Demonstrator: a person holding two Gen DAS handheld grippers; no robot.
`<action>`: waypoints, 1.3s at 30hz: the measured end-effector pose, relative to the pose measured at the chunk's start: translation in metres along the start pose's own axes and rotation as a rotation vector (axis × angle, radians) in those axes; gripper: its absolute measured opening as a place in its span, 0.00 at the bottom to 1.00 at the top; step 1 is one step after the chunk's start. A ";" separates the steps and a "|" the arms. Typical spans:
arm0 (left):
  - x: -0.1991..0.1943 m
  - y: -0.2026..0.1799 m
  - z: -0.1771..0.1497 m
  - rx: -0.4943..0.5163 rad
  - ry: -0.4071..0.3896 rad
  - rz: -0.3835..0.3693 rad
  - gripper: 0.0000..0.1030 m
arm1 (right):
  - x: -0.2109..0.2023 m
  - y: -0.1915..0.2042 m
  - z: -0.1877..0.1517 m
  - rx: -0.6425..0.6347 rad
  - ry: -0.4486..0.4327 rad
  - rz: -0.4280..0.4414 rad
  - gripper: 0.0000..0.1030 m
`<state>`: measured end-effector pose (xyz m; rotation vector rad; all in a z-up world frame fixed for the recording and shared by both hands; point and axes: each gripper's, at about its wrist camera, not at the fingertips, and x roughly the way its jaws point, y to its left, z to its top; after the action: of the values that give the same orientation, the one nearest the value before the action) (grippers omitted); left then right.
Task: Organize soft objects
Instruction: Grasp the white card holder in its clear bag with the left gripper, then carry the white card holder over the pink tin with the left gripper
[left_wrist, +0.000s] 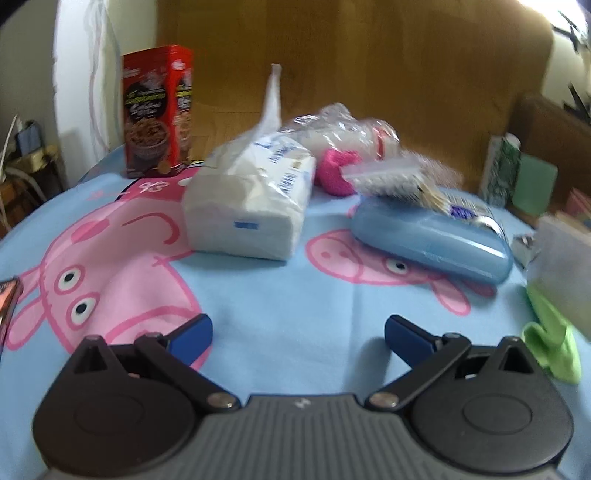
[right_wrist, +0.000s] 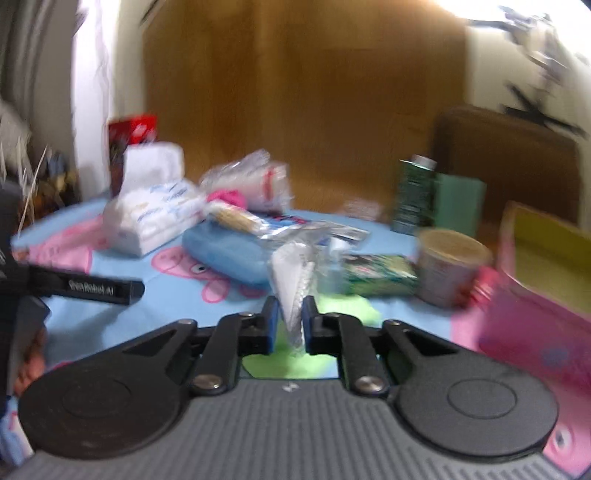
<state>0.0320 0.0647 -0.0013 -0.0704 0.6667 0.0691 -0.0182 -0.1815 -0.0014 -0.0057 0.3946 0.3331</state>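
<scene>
Right wrist view: right gripper (right_wrist: 289, 320) pinching a clear plastic packet (right_wrist: 293, 280) of something white – crinkly, cone-shaped, standing upright between the pads, over a green cloth (right_wrist: 347, 308) on the blue pig-print blanket (right_wrist: 173, 314). Left gripper (left_wrist: 298, 334) spread wide, nothing in it, hovering before a soft white tissue pack (left_wrist: 247, 206) – blurry though.

Your table wears a soft matt fleece blanket (left_wrist: 288, 295) printed with pink pigs. At centre frame the tissue pack (left_wrist: 247, 206) shows crinkled glossy plastic film; the blue case (left_wrist: 432, 240) to its right looks smooth, semi-gloss plastic. Upper left, the red box (left_wrist: 157, 110) is glossy printed cardboard (blurred). Your right gripper (right_wrist: 290, 319), matt black plastic, pinches a clear crinkly packet (right_wrist: 293, 284).
</scene>
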 end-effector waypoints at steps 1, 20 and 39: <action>0.001 -0.003 0.000 0.019 0.004 -0.004 1.00 | -0.010 -0.015 -0.003 0.067 0.003 0.001 0.08; -0.026 -0.144 0.010 0.075 0.218 -0.730 0.77 | -0.079 -0.067 -0.055 0.069 0.023 -0.101 0.85; -0.096 -0.275 0.031 0.447 -0.025 -0.876 0.56 | -0.086 -0.069 -0.040 -0.021 -0.200 -0.230 0.31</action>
<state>-0.0007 -0.2104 0.0946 0.0739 0.5671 -0.9178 -0.0864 -0.2773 -0.0102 -0.0379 0.1888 0.1088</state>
